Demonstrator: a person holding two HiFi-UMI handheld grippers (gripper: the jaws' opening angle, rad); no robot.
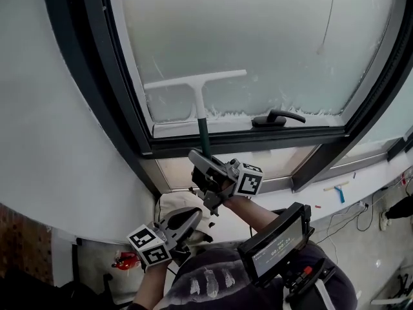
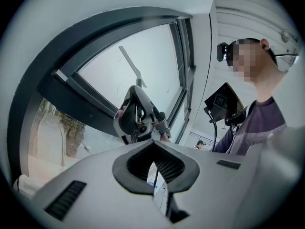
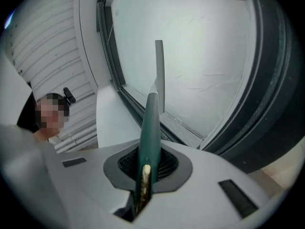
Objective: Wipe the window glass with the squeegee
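Note:
A squeegee [image 1: 197, 89] with a white T-shaped head and a dark green handle [image 3: 149, 128] lies against the lower left of the window glass [image 1: 258, 37]. Its blade runs slightly slanted, a little above the bottom frame. My right gripper [image 1: 205, 168] is shut on the green handle, just below the window's dark sill, and points up at the pane. My left gripper [image 1: 187, 221] hangs lower and to the left, shut with nothing between its jaws. In the left gripper view the right gripper [image 2: 138, 116] and the squeegee's head [image 2: 131, 66] show ahead against the pane.
A black window handle [image 1: 277, 117] lies on the bottom frame right of the squeegee. The dark window frame [image 1: 122, 102] curves down the left side beside a white wall. A small blue-handled tool [image 1: 339, 192] rests on the ledge at right. A screen device [image 1: 277, 244] sits on the person's forearm.

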